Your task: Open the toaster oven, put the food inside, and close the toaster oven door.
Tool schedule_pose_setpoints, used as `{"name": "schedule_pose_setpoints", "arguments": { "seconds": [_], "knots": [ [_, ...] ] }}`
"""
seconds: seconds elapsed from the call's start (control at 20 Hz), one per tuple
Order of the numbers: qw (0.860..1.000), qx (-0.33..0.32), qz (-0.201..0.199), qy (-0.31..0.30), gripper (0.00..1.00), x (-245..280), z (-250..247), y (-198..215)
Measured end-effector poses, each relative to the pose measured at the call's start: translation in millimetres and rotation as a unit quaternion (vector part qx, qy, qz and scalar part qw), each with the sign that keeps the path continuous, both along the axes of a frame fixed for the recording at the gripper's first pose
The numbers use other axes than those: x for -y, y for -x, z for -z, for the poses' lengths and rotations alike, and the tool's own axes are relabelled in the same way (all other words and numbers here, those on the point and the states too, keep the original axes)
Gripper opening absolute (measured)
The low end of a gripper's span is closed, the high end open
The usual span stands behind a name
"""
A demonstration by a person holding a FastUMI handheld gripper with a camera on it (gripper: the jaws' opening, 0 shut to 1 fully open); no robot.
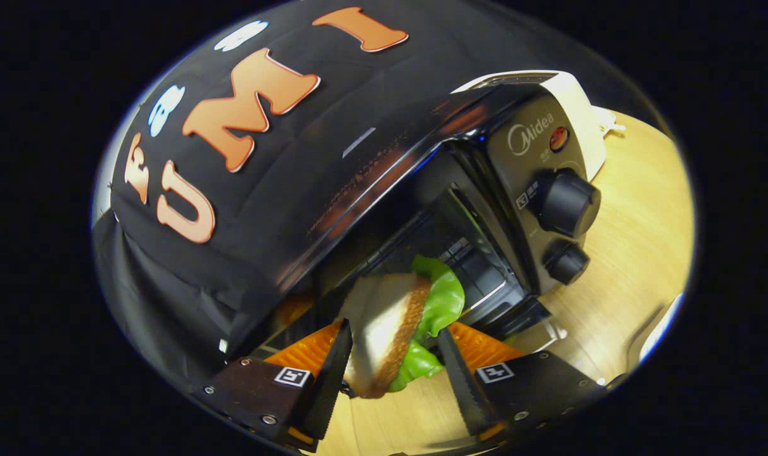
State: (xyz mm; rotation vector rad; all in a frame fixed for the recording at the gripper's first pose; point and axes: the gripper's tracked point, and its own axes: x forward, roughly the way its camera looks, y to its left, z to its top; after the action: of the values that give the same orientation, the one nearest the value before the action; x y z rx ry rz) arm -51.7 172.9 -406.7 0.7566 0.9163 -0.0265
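Operator: What is required for the step in hand?

Technician: The sandwich is held between the fingers of the gripper, which are closed against its two sides. It is positioned just in front of the open cavity of the toaster oven. By judgement, insertion is in progress. The grip is to be maintained until the sandwich is fully past the door opening, and the approach is to be kept level and centred so that the frame is not struck. Release is to be made only once the food is supported by the rack.

Operator: How is the load described?

Technician: A triangular slice of pale bread with a brown crust is seen, with a green lettuce leaf projecting toward the cavity. The leaf is judged likely to catch on the opening first. The oven is seen tilted in the view, with two dark knobs on its control panel, and it rests on a wooden table.
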Motion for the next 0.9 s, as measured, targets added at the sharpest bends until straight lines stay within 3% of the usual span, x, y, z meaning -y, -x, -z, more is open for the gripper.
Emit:
{"name": "schedule_pose_setpoints", "arguments": {
  "seconds": [0.1,0.45,0.7,0.9],
  "knots": [
    [0.999,-0.01,-0.03,0.013,0.89,5,-3,19],
    [0.989,-0.012,-0.138,0.059,0.91,17,-28,85],
    [0.961,-0.075,-0.249,0.092,0.91,16,-21,164],
    [0.936,-0.099,-0.313,0.127,0.91,25,-11,204]
  ]
}}
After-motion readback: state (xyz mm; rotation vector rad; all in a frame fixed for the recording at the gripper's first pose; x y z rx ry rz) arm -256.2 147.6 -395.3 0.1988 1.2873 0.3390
